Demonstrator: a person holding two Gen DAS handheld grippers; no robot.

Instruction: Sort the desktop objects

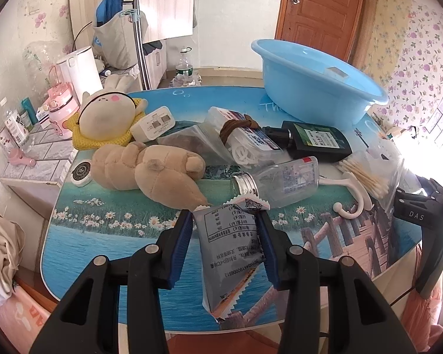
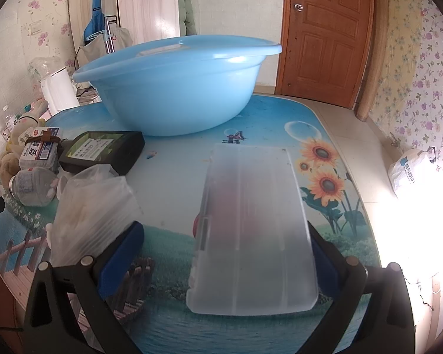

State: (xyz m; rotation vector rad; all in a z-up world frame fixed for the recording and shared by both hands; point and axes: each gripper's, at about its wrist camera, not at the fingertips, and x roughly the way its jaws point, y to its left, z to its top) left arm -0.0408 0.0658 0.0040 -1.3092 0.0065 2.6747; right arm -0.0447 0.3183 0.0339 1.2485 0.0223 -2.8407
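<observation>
In the left wrist view my left gripper [image 1: 226,236] is shut on a grey snack packet [image 1: 230,247], which hangs between the blue pads above the table's near edge. The right wrist view shows my right gripper [image 2: 223,253] open wide around a frosted plastic box [image 2: 251,230] lying on the table. The right pad is close beside the box's edge, while the left pad stands well clear of it. A blue basin [image 1: 310,88] [image 2: 177,97] sits at the back of the table. Part of the right gripper's black body [image 1: 422,215] shows at the left wrist view's right edge.
Scattered across the picture-printed table [image 1: 103,236] are two plush toys [image 1: 150,171], a white charger [image 1: 153,124], a floss box [image 1: 245,138], a dark flat bottle [image 1: 319,141], a clear bottle [image 1: 280,183], a bag of cotton swabs [image 1: 366,177] and a white hook [image 1: 354,197].
</observation>
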